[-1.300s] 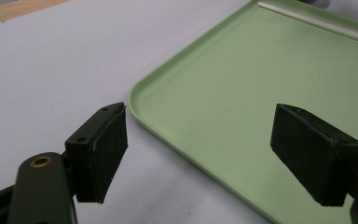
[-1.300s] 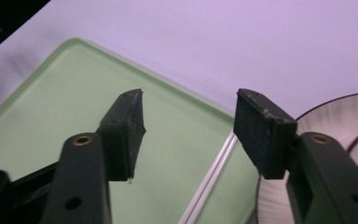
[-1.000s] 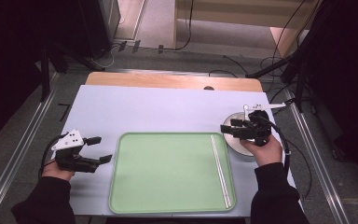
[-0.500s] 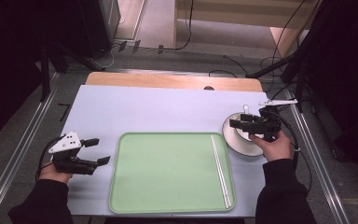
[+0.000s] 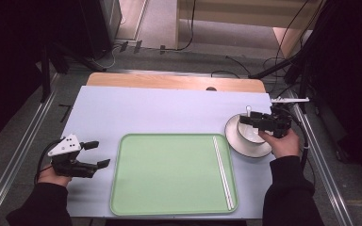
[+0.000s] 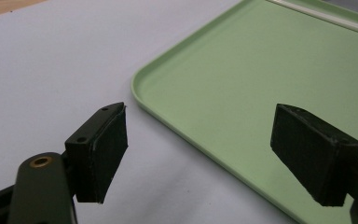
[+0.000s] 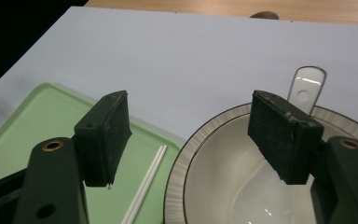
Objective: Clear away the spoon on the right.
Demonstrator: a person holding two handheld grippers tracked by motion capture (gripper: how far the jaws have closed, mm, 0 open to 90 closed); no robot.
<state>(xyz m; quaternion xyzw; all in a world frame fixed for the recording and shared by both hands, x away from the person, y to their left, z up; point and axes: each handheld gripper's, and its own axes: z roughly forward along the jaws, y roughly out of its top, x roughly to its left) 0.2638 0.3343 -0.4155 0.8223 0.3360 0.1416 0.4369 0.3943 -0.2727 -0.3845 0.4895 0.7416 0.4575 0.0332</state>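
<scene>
**Right gripper hovering wide open over the bowl, left gripper waiting beside the tray**

The right gripper [image 5: 248, 121] is hanging over the white bowl [image 5: 245, 136] at the right side of the pale table [image 5: 160, 110], its jaws having just been opening and now standing wide apart with nothing between them. In the right gripper view [image 7: 189, 135] one jaw is sitting above the bowl's inside while the other is over the strip of table between the bowl [image 7: 214, 186] and the tray; neither pad is touching the rim. The bowl is standing on a wider plate [image 5: 259, 149] with a ribbed, dark-lined edge, just beside the right edge of the green tray [image 5: 169, 174]. A white spoon [image 5: 248, 111] is leaning out over the bowl's far rim, and its handle [image 7: 306, 86] is showing behind the jaw on the bowl's side.

A pair of white chopsticks [image 5: 222, 172] is lying along the right side of the tray, parallel to its edge; their ends [image 7: 145, 184] are showing close to the plate.

The left gripper [image 5: 96, 154] is resting low near the table's left front, well apart from the bowl, pointing towards the tray. Its jaws are also standing apart and holding nothing; in the left gripper view [image 6: 200, 149] the rounded corner of the tray [image 6: 242, 88] is lying between and beyond them, not touched by either pad
</scene>
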